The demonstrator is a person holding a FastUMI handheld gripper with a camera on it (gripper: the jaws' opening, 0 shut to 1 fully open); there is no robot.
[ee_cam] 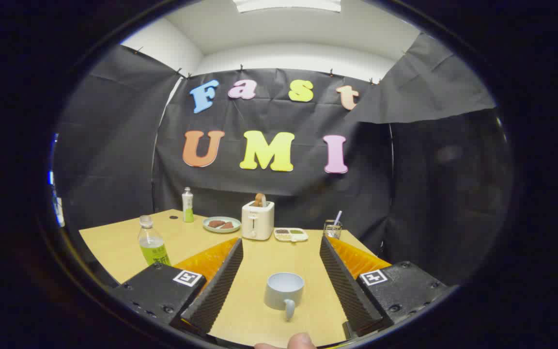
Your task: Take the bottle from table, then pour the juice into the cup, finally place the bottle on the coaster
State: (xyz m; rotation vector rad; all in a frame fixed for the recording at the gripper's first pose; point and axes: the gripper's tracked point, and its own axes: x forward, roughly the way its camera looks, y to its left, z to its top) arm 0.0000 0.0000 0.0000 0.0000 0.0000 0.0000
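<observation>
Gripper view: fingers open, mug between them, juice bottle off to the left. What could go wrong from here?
1. The pale grey ceramic mug stands between the open gripper's fingers; swinging left toward the clear plastic bottle of green juice could clip it.
2. That bottle is tall and narrow, beside the left finger near the wooden table's edge; a nudge may topple it.
3. I cannot make out a coaster.

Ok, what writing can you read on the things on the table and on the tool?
Near bottle: the green label's print is too blurred to read.
Far bottle: the label is too small to read.
Tool, open with the cup between its fingers: square coded markers, no words.
Toaster and cup: no writing visible.
</observation>
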